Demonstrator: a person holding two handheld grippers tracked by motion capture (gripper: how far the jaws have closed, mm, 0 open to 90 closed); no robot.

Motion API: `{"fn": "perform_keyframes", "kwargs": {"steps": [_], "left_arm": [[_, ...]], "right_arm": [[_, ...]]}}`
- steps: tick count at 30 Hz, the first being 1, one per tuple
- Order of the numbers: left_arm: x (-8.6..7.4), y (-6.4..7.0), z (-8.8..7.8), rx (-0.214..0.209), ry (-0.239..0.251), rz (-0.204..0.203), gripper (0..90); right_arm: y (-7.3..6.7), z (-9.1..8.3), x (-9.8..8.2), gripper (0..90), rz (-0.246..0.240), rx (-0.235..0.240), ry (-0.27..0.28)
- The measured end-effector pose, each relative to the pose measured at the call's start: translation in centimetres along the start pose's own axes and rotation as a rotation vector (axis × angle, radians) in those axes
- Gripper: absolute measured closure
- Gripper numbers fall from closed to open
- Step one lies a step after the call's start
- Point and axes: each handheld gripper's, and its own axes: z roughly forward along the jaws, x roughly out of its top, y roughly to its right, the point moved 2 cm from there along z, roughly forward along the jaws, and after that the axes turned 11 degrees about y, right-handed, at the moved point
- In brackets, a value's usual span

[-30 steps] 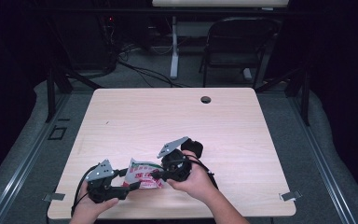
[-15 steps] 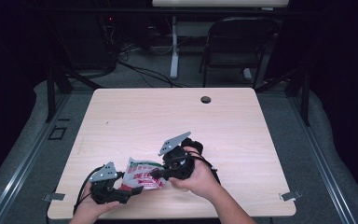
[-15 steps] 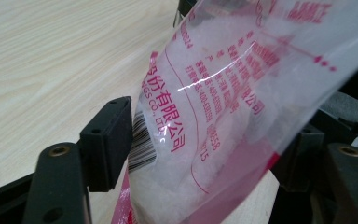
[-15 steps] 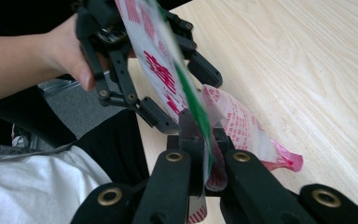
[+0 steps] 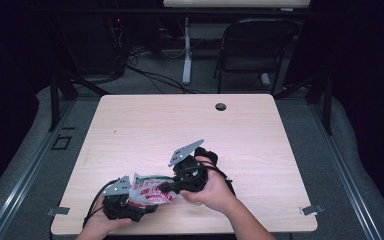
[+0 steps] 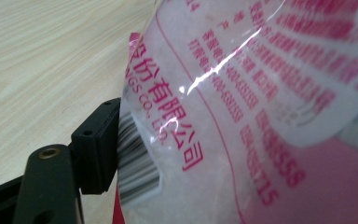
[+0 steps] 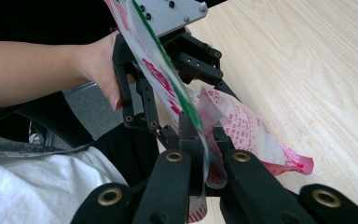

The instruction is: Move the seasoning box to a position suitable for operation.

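A: Where's the snack bag [image 5: 151, 189]?

B: Lifted over the near edge of the desk [image 5: 260, 130], stretched between both claws. White and pink plastic, red print, a barcode by the left jaw.

A: Right claw [image 5: 166, 186]?

B: Clenched on the bag's edge; in the right gripper view the film is pinched flat between its two black jaws.

A: Left claw [image 5: 141, 210]?

B: Jaws have just been opening. One pad [image 6: 98, 147] sits at the bag's barcode corner; I read it as released, bag between the jaws.
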Motion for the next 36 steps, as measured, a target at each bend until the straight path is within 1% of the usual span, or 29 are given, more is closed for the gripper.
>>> {"fn": "perform_keyframes", "kwargs": {"steps": [2,3,4,7,8,9,10,12,13,16,18,22,23,26,28,31,32,33,36], "left_arm": [[-0.2,-0.1,0.1,0.013,-0.004,-0.007,26.9],[-0.3,-0.1,0.1,0.006,0.008,-0.010,26.7],[-0.3,-0.2,0.1,0.005,0.008,-0.013,26.8],[-0.3,-0.1,0.2,0.007,0.014,-0.019,28.4],[-0.3,-0.1,0.2,0.004,0.016,-0.022,30.4],[-0.3,-0.1,0.3,0.011,0.012,-0.015,33.8],[-0.2,-0.2,0.3,0.017,0.005,-0.014,35.0],[-0.2,-0.2,0.3,0.012,0.007,-0.010,37.3],[-0.2,-0.2,0.3,0.018,0.006,-0.006,39.1],[-0.1,-0.2,0.3,0.032,0.006,-0.001,45.1],[-0.1,-0.2,0.3,0.035,-0.004,0.001,47.9],[-0.1,-0.3,0.4,0.037,-0.007,-0.001,50.6],[-0.1,-0.3,0.4,0.045,-0.003,0.003,51.3],[0.1,-0.2,0.4,0.058,-0.011,0.009,53.3],[0.2,-0.2,0.3,0.081,-0.018,0.028,55.0],[0.6,-0.1,0.3,0.104,-0.031,0.025,56.9],[0.7,-0.1,0.3,0.118,-0.039,0.032,57.7],[0.8,-0.1,0.3,0.126,-0.043,0.039,58.0],[1.0,0.0,0.3,0.152,-0.052,0.050,58.8]], "right_arm": [[0.1,-0.1,0.0,90.0,-0.003,0.001,0.001],[0.1,-0.2,0.0,90.0,0.003,0.003,0.007],[0.1,-0.2,0.0,90.0,0.012,0.003,0.019],[0.2,-0.3,0.0,90.0,0.010,0.007,0.018],[0.2,-0.3,0.0,90.0,0.013,0.008,0.020],[0.2,-0.3,0.0,90.0,0.013,0.005,0.020],[0.3,-0.3,0.0,90.0,0.012,0.003,0.020],[0.3,-0.3,0.0,90.0,0.018,0.001,0.028],[0.3,-0.3,0.0,90.0,0.013,0.001,0.022],[0.4,-0.3,0.0,90.0,0.024,-0.001,0.032],[0.5,-0.3,0.0,90.0,0.026,-0.002,0.034],[0.5,-0.2,0.0,90.0,0.026,-0.006,0.034],[0.6,-0.2,-0.1,90.0,0.033,-0.007,0.039],[0.8,-0.4,-0.1,90.0,0.029,-0.008,0.038],[0.9,-0.4,-0.2,90.0,0.035,-0.012,0.047],[1.1,-0.4,-0.2,90.0,0.043,-0.018,0.056],[1.2,-0.5,-0.2,90.0,0.051,-0.019,0.063],[1.3,-0.6,-0.2,90.0,0.045,-0.021,0.056],[1.4,-0.6,-0.2,90.0,0.047,-0.031,0.063]]}}
